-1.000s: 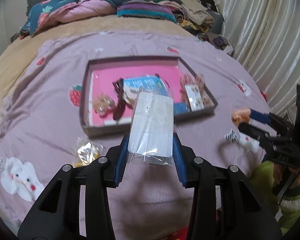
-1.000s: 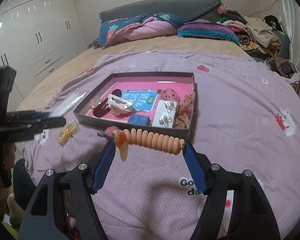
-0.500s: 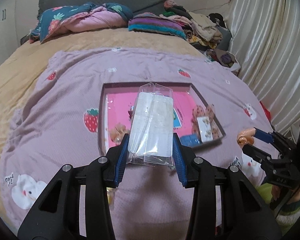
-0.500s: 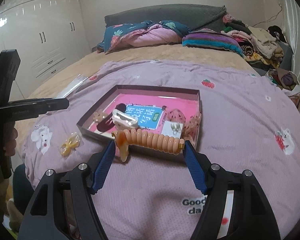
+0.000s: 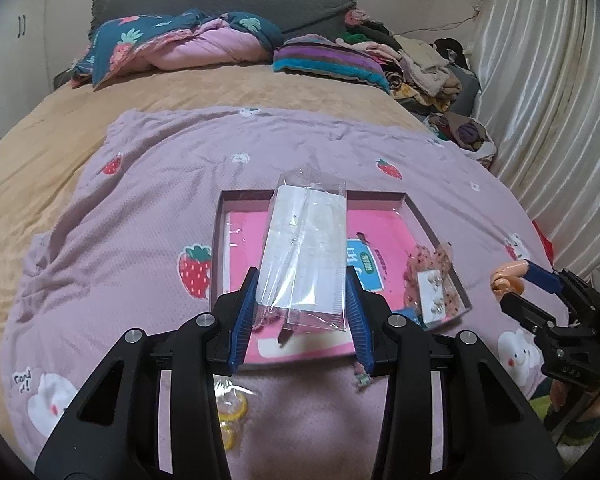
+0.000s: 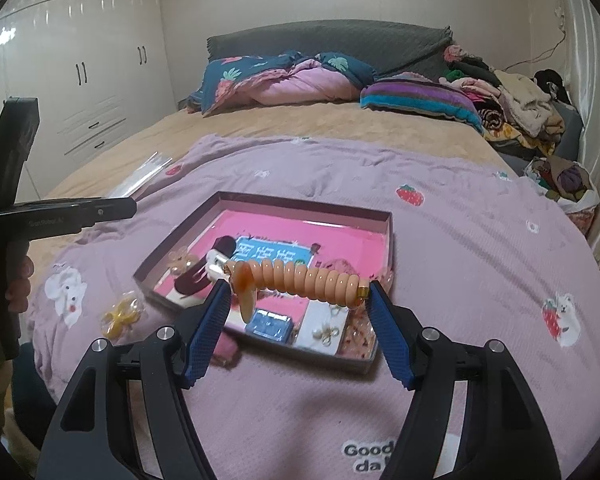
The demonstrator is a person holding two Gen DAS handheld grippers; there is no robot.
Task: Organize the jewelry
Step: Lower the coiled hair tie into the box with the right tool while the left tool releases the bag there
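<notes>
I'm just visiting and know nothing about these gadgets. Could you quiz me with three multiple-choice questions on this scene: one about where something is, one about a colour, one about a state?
1. Where does the yellow trinket lie?
A. Inside the tray
B. On the purple blanket, outside the tray
C. On the pillow

2. What colour is the tray floor?
A. Pink
B. Green
C. White

3. What is the right gripper doing?
A. Hanging empty
B. Clamping a peach coil hair tie
C. Holding a plastic sleeve

Answers: 1 B, it rests on the blanket beside the tray's left wall. 2 A, bright pink shows between the items. 3 B, the coil spans both pads.
</notes>
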